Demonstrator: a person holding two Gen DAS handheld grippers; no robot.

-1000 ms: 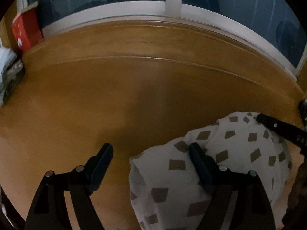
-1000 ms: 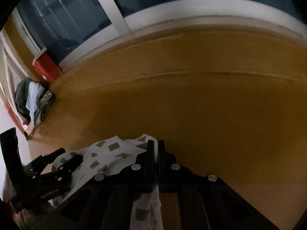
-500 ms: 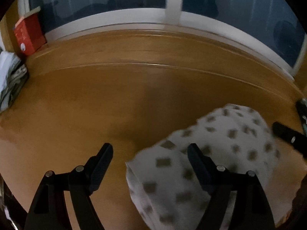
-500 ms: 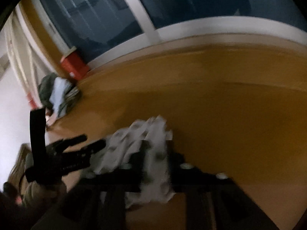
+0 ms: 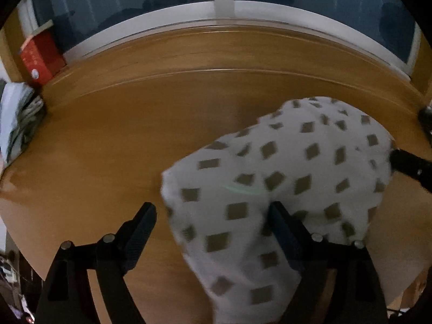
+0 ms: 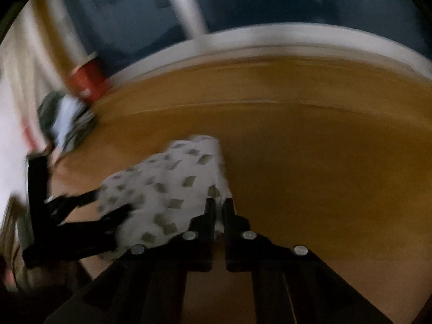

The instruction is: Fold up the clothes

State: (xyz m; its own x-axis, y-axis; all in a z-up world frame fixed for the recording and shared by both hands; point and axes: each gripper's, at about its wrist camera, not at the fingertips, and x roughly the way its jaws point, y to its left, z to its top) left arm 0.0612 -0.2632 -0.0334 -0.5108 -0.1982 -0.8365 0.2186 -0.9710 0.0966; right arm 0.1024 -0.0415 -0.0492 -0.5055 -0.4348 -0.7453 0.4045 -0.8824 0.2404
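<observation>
A white garment with brown squares [image 5: 283, 178] hangs bunched over the wooden table [image 5: 135, 135]. My left gripper [image 5: 213, 213] is open, its fingers wide apart, with the cloth draped between them and over the right finger [image 5: 286, 232]. In the right wrist view the same garment [image 6: 167, 189] stretches leftward from my right gripper [image 6: 219, 206], which is shut on the cloth's edge. The left gripper [image 6: 108, 205] shows there at the lower left, against the cloth. The right gripper's finger [image 5: 410, 162] reaches the garment's right side in the left wrist view.
A red box [image 5: 40, 59] stands at the table's far left corner by the window frame [image 5: 221, 8]. Beside it lies a pile of folded clothes [image 5: 16, 118]. Bare wood stretches ahead to the far edge.
The right gripper has lifted and pulled the garment up and rightward. The cloth now sits higher and wider between the left fingers. The left gripper stays open.
</observation>
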